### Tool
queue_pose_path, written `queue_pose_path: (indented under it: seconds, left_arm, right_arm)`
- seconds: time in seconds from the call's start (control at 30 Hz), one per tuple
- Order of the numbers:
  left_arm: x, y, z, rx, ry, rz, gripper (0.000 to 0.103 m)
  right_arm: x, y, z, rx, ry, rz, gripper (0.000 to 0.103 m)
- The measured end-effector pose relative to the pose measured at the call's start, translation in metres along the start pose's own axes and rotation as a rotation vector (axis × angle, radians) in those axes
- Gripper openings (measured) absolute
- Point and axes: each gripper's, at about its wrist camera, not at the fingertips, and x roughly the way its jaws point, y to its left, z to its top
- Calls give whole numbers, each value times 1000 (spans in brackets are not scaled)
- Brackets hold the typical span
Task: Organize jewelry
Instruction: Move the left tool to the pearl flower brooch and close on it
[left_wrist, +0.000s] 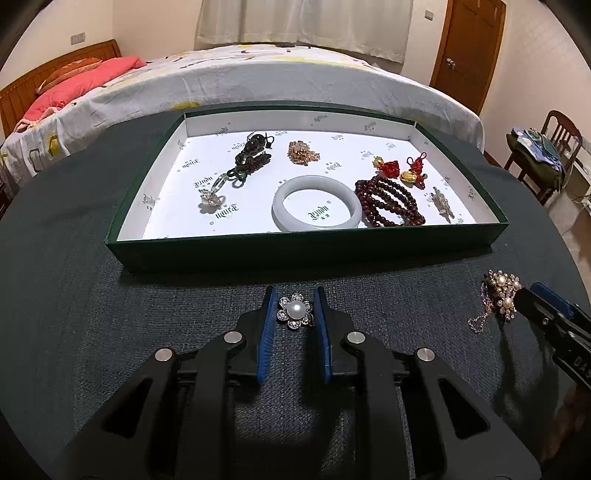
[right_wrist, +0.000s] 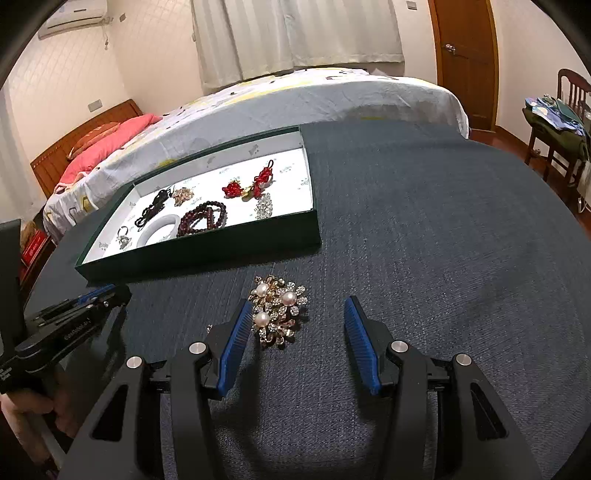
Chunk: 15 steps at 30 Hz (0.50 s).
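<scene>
So the left gripper (left_wrist: 294, 302) has a pearl flower ring (left_wrist: 295, 310) sitting right between its blue pads (left_wrist: 266, 332). The pads look close on both sides of it, but I can't tell if they're actually pinching it or just bracketing it. Straight ahead of that gripper is the green tray (left_wrist: 306, 251), its near wall just past the fingertips, with open dark surface (left_wrist: 92, 288) off to the left of the gripper.

The right gripper (right_wrist: 297, 314) is spread wide open. The pearl cluster brooch (right_wrist: 279, 314) lies on the surface between its fingers, pushed up against the left pad (right_wrist: 232, 339) and well clear of the right one. Lots of bare surface ahead and to the right of this gripper; the tray's near corner sits ahead and to the left.

Inside the tray: a pale jade bangle (left_wrist: 317, 202) near the front wall, a dark red bead bracelet (left_wrist: 388, 201) touching its right side, red knot charms (left_wrist: 400, 168) behind that, a black cord necklace (left_wrist: 247, 158) back left. The bed (left_wrist: 258, 77) runs right behind the tray's far edge.
</scene>
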Motion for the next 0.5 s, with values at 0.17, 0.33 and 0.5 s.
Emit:
queue_pose_path:
  seconds: [0.17, 0.33, 0.5]
  left_arm:
    - [-4, 1, -1, 9, -8, 0, 15]
    - [-5, 2, -3, 14, -5, -7, 15]
    - [-6, 7, -3, -23, 4, -24, 30]
  right_arm:
    - [3, 2, 1, -6, 7, -2, 51]
    - [5, 4, 1, -16, 13, -4, 51]
    - [5, 6, 0, -18, 19, 0, 51]
